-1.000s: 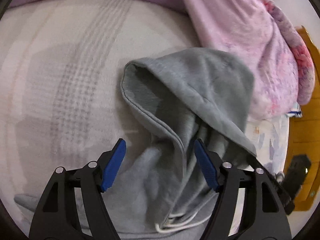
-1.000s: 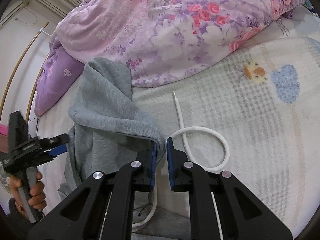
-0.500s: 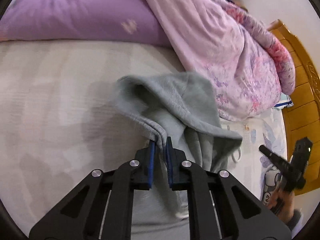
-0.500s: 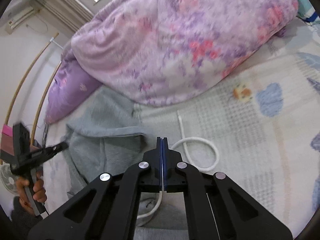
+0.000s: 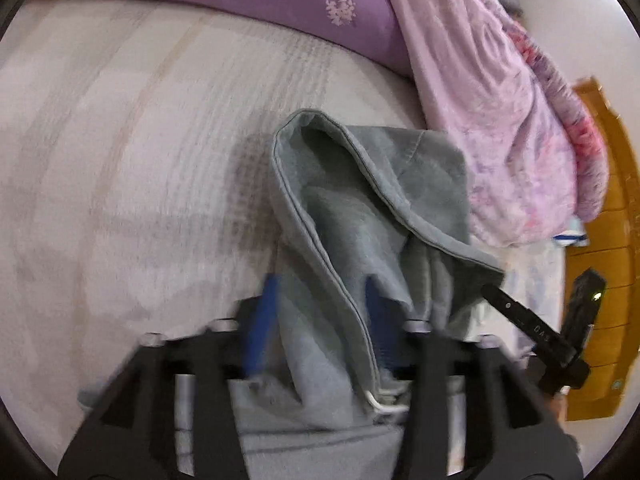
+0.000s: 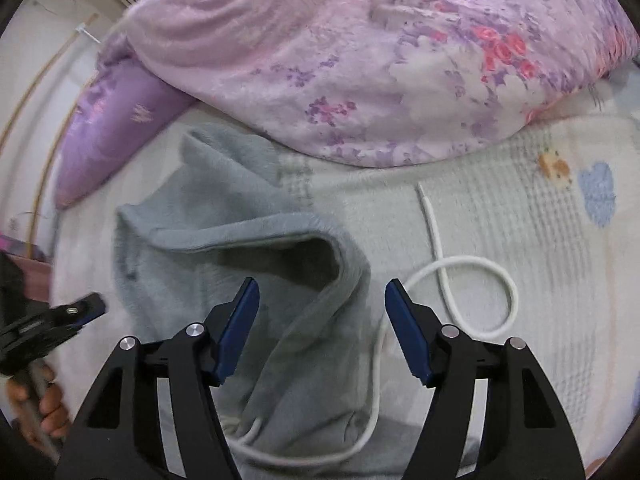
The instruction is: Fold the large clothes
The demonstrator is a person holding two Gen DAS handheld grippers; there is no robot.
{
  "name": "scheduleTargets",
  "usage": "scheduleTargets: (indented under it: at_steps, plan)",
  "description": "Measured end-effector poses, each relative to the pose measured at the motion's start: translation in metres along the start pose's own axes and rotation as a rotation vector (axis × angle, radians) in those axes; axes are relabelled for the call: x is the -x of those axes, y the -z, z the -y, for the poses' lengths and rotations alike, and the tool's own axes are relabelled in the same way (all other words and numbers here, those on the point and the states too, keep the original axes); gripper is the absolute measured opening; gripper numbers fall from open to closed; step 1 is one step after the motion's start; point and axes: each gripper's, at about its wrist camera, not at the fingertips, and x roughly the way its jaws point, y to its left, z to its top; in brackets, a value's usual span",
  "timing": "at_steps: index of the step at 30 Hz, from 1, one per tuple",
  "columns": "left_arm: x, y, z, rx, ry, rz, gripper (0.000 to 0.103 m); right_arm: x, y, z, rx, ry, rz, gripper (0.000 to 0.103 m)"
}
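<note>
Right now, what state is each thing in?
Grey hoodie: lying rumpled on the bed, hood gaping open.
White drawstring: pulled out, looped on the blanket.
Left tool: opening, hood edge between its blue pads.
Right tool: opening, pads clear of the hood fabric.

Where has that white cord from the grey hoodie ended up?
In the right wrist view, the white cord lies looped on the bedsheet, right of the grey hoodie's hood and below the floral quilt, its tail trailing back under the hoodie.

Left gripper (image 5: 320, 316) points steeply down, jaws opening, blurred. Right gripper (image 6: 322, 320) points steeply down, jaws opening, pads clear of contact.
</note>
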Motion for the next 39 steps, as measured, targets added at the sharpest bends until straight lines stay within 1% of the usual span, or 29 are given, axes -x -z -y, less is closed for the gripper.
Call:
scheduleTargets:
  at_steps: [2, 3, 4, 5, 6, 7, 8, 9, 11, 13, 15, 17, 18, 19, 21, 22, 24, 26, 27, 28, 29, 30, 31, 32, 34, 36, 37, 38, 39]
  plan:
    - [-0.014, -0.005, 0.005, 0.001, -0.002, -0.009, 0.05, -0.008, 0.0, 0.001, 0.005, -0.026, -0.019, 0.017]
    - [-0.023, -0.009, 0.005, 0.024, 0.006, -0.023, 0.05, -0.009, 0.0, 0.002, 0.009, -0.028, -0.025, 0.012]
    - [-0.031, -0.012, 0.004, 0.037, 0.007, -0.032, 0.05, -0.009, 0.002, 0.005, 0.011, -0.036, -0.026, 0.01]
    - [-0.037, -0.016, 0.002, 0.04, -0.013, -0.032, 0.048, -0.007, 0.003, 0.009, 0.011, -0.043, -0.018, 0.009]
    - [-0.042, -0.018, 0.002, 0.034, -0.044, -0.03, 0.042, -0.005, 0.004, 0.011, 0.012, -0.045, -0.013, 0.009]
    - [-0.049, -0.02, 0.002, 0.012, -0.092, -0.036, 0.005, -0.001, 0.005, 0.015, 0.011, -0.052, -0.002, 0.008]
    - [-0.053, -0.021, 0.001, -0.01, -0.128, -0.052, 0.006, 0.004, 0.006, 0.019, 0.012, -0.056, 0.011, 0.008]
    - [-0.05, -0.021, 0.001, -0.024, -0.133, -0.048, 0.006, 0.011, 0.006, 0.023, 0.013, -0.063, 0.029, 0.007]
    - [-0.03, -0.017, 0.001, -0.065, -0.102, -0.009, 0.006, 0.034, 0.008, 0.033, 0.004, -0.094, 0.067, 0.007]
    - [0.01, -0.007, -0.004, -0.109, -0.06, 0.05, 0.006, 0.057, 0.014, 0.041, 0.0, -0.13, 0.112, 0.007]
    - [0.037, 0.005, -0.02, -0.097, -0.04, 0.069, 0.006, 0.077, 0.024, 0.062, -0.035, -0.142, 0.144, 0.007]
    - [0.041, 0.017, -0.041, -0.077, -0.073, 0.054, 0.006, 0.07, 0.033, 0.083, -0.091, -0.123, 0.116, 0.007]
    - [0.033, 0.023, -0.056, -0.055, -0.099, 0.03, 0.006, 0.06, 0.038, 0.096, -0.125, -0.117, 0.087, 0.007]
    - [0.022, 0.029, -0.068, -0.024, -0.107, -0.004, 0.006, 0.041, 0.047, 0.111, -0.177, -0.117, 0.032, 0.007]
    - [-0.003, 0.04, -0.091, 0.037, -0.115, -0.068, 0.006, 0.005, 0.062, 0.124, -0.182, -0.071, -0.052, 0.007]
    - [-0.01, 0.043, -0.096, 0.06, -0.11, -0.075, 0.006, 0.003, 0.065, 0.128, -0.188, -0.079, -0.03, 0.006]
    - [-0.015, 0.044, -0.103, 0.111, -0.082, -0.062, 0.007, 0.006, 0.065, 0.127, -0.215, -0.087, -0.02, 0.009]
    - [-0.012, 0.04, -0.104, 0.125, -0.065, -0.07, 0.011, 0.01, 0.062, 0.122, -0.194, -0.085, -0.04, 0.022]
    - [-0.008, 0.039, -0.104, 0.126, -0.049, -0.075, 0.014, 0.014, 0.06, 0.119, -0.175, -0.067, -0.059, 0.025]
    - [0.001, 0.038, -0.104, 0.115, -0.034, -0.085, 0.021, 0.02, 0.058, 0.116, -0.156, -0.037, -0.073, 0.034]
    - [0.01, 0.038, -0.102, 0.099, -0.017, -0.091, 0.037, 0.025, 0.056, 0.112, -0.138, -0.018, -0.08, 0.05]
    - [0.017, 0.038, -0.101, 0.089, -0.006, -0.097, 0.046, 0.037, 0.054, 0.108, -0.116, 0.002, -0.072, 0.056]
    - [0.03, 0.038, -0.1, 0.078, 0.013, -0.092, 0.059, 0.045, 0.053, 0.105, -0.097, 0.008, -0.061, 0.06]
    - [0.042, 0.038, -0.097, 0.053, 0.028, -0.089, 0.062, 0.055, 0.052, 0.102, -0.072, 0.011, -0.052, 0.06]
    - [0.063, 0.035, -0.092, 0.001, 0.029, -0.066, 0.063, 0.074, 0.044, 0.089, -0.002, 0.034, -0.03, 0.061]
    - [0.072, 0.026, -0.091, 0.008, 0.029, -0.02, 0.068, 0.083, 0.038, 0.076, 0.051, -0.007, 0.005, 0.066]
    - [0.07, 0.023, -0.086, 0.017, 0.04, -0.015, 0.069, 0.081, 0.032, 0.069, 0.07, -0.027, 0.012, 0.07]
    - [0.062, 0.015, -0.081, 0.025, 0.057, -0.022, 0.069, 0.076, 0.025, 0.057, 0.09, -0.038, 0.019, 0.07]
    - [0.051, 0.008, -0.072, 0.032, 0.055, -0.024, 0.069, 0.065, 0.014, 0.04, 0.124, -0.057, 0.015, 0.07]
